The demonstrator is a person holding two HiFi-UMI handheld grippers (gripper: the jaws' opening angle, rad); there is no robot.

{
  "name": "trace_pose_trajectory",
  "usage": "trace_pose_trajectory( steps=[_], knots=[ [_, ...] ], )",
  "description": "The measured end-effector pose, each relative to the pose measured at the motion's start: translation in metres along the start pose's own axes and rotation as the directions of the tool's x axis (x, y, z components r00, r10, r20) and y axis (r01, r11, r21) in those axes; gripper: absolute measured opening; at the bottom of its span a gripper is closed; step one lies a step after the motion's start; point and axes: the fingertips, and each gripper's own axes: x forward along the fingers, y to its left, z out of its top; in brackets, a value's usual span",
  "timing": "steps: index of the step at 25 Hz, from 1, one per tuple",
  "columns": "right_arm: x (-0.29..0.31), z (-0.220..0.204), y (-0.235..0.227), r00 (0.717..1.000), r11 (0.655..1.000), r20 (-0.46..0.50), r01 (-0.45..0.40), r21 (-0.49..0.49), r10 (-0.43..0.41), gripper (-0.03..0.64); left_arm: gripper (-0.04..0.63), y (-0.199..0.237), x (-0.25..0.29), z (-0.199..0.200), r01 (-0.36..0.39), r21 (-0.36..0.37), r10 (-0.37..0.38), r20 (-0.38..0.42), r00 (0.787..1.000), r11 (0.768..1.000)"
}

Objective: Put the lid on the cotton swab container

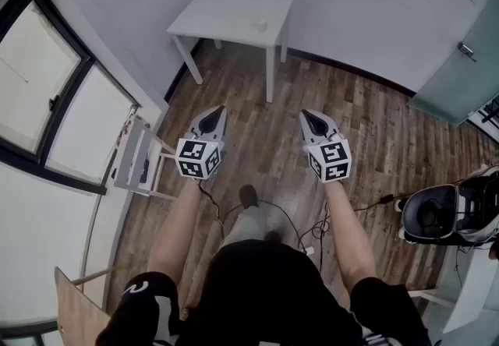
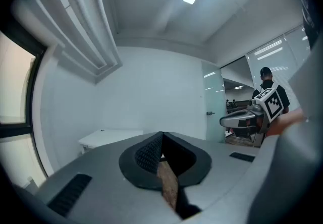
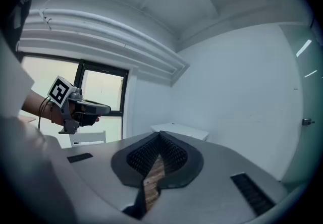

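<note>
A small white object (image 1: 261, 24), possibly the cotton swab container, stands on the far white table (image 1: 226, 17); it is too small to make out, and I see no lid. Well short of the table I hold both grippers level over the wooden floor. My left gripper (image 1: 214, 110) is shut with nothing in it, its ribbed pads meeting at the tip (image 2: 161, 135). My right gripper (image 1: 306, 113) is likewise shut and empty (image 3: 160, 135). Each gripper view shows the other gripper off to its side, and the table (image 2: 108, 137) (image 3: 179, 130) ahead against the wall.
A white folding rack (image 1: 137, 157) leans by the window on the left. Cables (image 1: 308, 227) trail across the floor by my feet. A black chair (image 1: 429, 213) stands at the right, a glass door (image 1: 460, 75) behind it. A wooden board (image 1: 78, 309) sits at bottom left.
</note>
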Motion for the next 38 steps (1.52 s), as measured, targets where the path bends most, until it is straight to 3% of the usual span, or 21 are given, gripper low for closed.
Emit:
trace_pose_trajectory(
  steps=[23, 38],
  knots=[
    [0.206, 0.000, -0.065, 0.996, 0.998, -0.061, 0.057, -0.029, -0.059, 0.014, 0.025, 0.167, 0.167, -0.001, 0.080, -0.039, -0.080, 0.003, 0.997, 0.996],
    [0.271, -0.006, -0.119, 0.996, 0.998, -0.070, 0.061, -0.016, -0.062, 0.014, 0.025, 0.195, 0.245, -0.019, 0.101, -0.036, -0.102, -0.036, 0.994, 0.994]
  ],
)
